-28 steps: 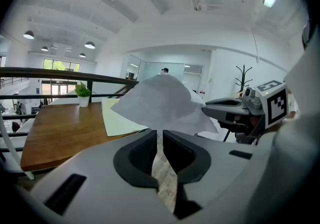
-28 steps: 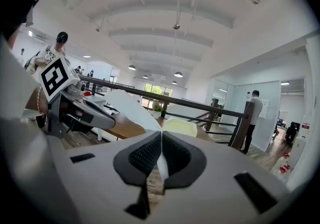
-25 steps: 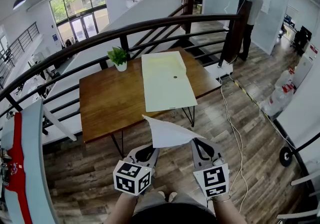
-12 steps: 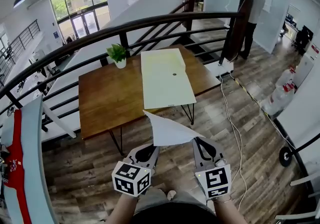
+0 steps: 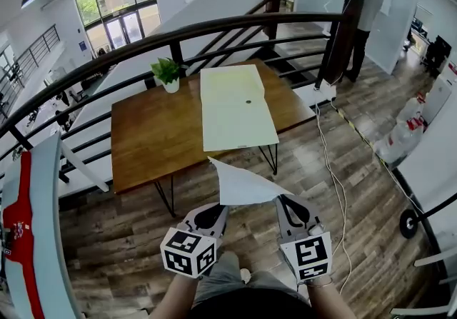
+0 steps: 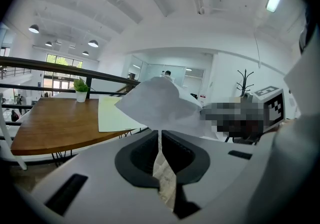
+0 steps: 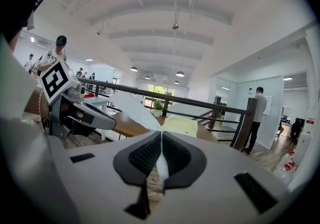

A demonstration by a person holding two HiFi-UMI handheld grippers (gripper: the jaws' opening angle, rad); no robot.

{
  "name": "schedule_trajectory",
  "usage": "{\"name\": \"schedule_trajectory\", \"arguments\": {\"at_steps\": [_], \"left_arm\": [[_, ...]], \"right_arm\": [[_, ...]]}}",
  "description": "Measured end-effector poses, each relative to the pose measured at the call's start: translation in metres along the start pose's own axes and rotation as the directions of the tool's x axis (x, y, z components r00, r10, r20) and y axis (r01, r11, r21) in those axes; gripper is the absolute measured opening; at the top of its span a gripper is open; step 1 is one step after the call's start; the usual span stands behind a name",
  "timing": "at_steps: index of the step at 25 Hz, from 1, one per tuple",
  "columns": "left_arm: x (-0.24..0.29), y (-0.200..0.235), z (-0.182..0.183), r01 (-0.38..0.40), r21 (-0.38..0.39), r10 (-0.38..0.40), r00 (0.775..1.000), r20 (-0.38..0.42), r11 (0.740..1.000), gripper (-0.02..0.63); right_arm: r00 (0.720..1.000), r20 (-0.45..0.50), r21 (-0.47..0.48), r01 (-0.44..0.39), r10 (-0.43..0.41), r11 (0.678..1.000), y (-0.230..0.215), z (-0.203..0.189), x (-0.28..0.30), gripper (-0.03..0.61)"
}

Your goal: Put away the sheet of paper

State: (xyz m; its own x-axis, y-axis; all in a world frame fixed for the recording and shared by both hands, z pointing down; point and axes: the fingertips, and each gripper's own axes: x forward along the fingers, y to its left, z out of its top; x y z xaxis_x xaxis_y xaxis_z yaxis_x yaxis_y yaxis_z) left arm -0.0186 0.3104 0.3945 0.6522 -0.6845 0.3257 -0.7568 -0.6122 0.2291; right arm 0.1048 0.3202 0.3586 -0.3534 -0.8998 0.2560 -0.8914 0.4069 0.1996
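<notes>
table (image 5: 157, 139) higher in head view, person's leg (image 5: 227, 271) swung forward, sheet of paper (image 5: 246, 188) seemingly tipped rightward

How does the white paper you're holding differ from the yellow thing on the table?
The white sheet is in the air, pinched by the left gripper and right gripper; the pale yellow folder rests on the table. The sheet is bent; the folder lies flat. Both are thin.

The person is holding a white sheet of paper (image 5: 243, 185) in the air above the floor. The left gripper (image 5: 214, 210) and the right gripper (image 5: 285, 203) are each gripping one lower edge of it. Beyond it, a wooden table (image 5: 153, 143) is standing beside a dark railing (image 5: 214, 31). The table is carrying a large pale yellow sheet (image 5: 235, 107) and a small potted plant (image 5: 168, 76). Another person (image 5: 365, 14) is standing far behind on the right.
</notes>
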Motion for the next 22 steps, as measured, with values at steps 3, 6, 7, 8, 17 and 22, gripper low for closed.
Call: {"name": "schedule_trajectory", "arguments": {"at_steps": [3, 6, 7, 8, 17, 22], "left_arm": [[0.006, 0.007, -0.001, -0.017, 0.001, 0.017, 1.000, -0.013, 1.000, 0.034], [0.018, 0.020, -0.003, -0.033, 0.006, 0.033, 0.999, -0.036, 0.999, 0.032], [0.023, 0.025, -0.002, -0.035, 0.002, 0.035, 0.999, -0.036, 0.999, 0.032], [0.030, 0.031, 0.001, -0.034, -0.002, 0.034, 0.999, -0.036, 0.999, 0.032], [0.107, 0.109, 0.050, -0.015, -0.011, 0.014, 0.999, -0.043, 1.000, 0.032], [0.149, 0.153, 0.076, 0.011, -0.007, -0.011, 0.998, -0.056, 1.000, 0.032]], "right_arm": [[1.000, -0.001, 0.000, -0.005, 0.005, 1.000, -0.003, -0.001, 0.008, 0.031], [1.000, -0.015, -0.002, -0.014, 0.014, 1.000, -0.006, -0.006, 0.024, 0.031], [1.000, -0.018, -0.005, -0.016, 0.016, 1.000, -0.008, -0.007, 0.032, 0.031], [1.000, -0.020, -0.008, -0.016, 0.016, 1.000, -0.012, -0.006, 0.040, 0.031], [1.000, -0.022, 0.007, 0.016, -0.016, 1.000, -0.060, 0.015, 0.143, 0.031], [0.999, -0.011, 0.004, 0.031, -0.031, 1.000, -0.081, 0.034, 0.201, 0.031]]}}
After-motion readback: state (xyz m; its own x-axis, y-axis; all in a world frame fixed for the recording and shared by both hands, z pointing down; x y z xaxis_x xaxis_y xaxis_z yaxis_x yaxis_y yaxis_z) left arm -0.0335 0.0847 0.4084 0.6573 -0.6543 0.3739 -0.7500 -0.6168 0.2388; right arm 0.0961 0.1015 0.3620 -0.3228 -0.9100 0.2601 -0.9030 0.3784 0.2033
